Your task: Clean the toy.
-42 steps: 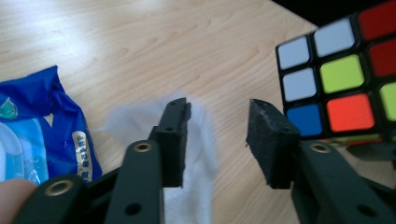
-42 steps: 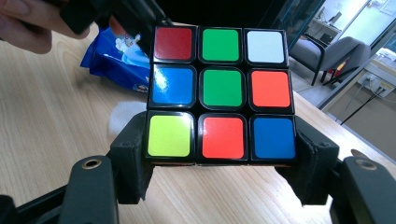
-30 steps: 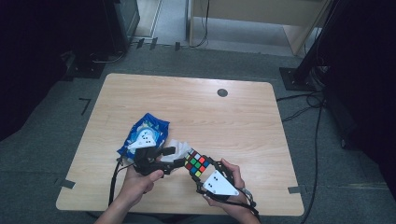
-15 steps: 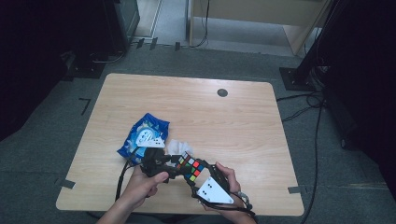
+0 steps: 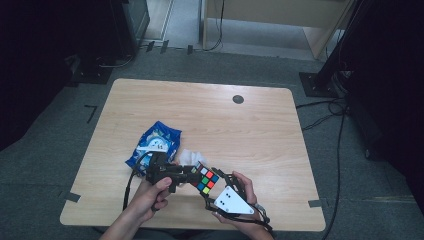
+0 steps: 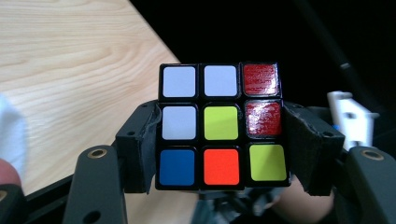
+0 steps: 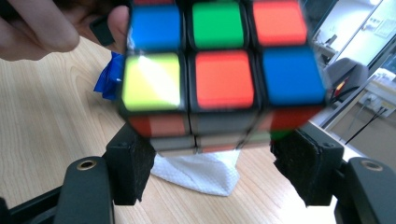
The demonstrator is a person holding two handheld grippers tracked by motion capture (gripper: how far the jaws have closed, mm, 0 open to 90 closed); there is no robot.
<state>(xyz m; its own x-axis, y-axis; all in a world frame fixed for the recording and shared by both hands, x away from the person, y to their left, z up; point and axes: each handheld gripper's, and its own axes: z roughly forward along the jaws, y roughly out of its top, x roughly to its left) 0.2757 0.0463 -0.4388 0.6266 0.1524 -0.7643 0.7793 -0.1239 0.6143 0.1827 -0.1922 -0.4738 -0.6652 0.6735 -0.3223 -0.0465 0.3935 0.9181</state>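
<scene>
A scrambled Rubik's cube [image 5: 205, 180] is held in the air over the table's near edge, between both grippers. My left gripper [image 5: 194, 175] comes in from the left. Its jaws have just been closing and its pads now press the cube [image 6: 222, 123] on both sides. My right gripper [image 5: 211, 189], with a white plate on top, comes in from the lower right. In its own view the two pads [image 7: 133, 168] clamp the bottom layer of the cube [image 7: 224, 77]. A hand holds each gripper.
A blue snack bag [image 5: 155, 142] lies on the wooden table [image 5: 240, 130] just behind the left hand. A crumpled white tissue [image 5: 187, 156] sits beside it, under the cube [image 7: 201, 172]. A small dark round spot [image 5: 238, 99] marks the far side.
My left gripper has moved right up to the cube and its jaws have come in around it. The right gripper has stayed where it was, still holding the cube.
</scene>
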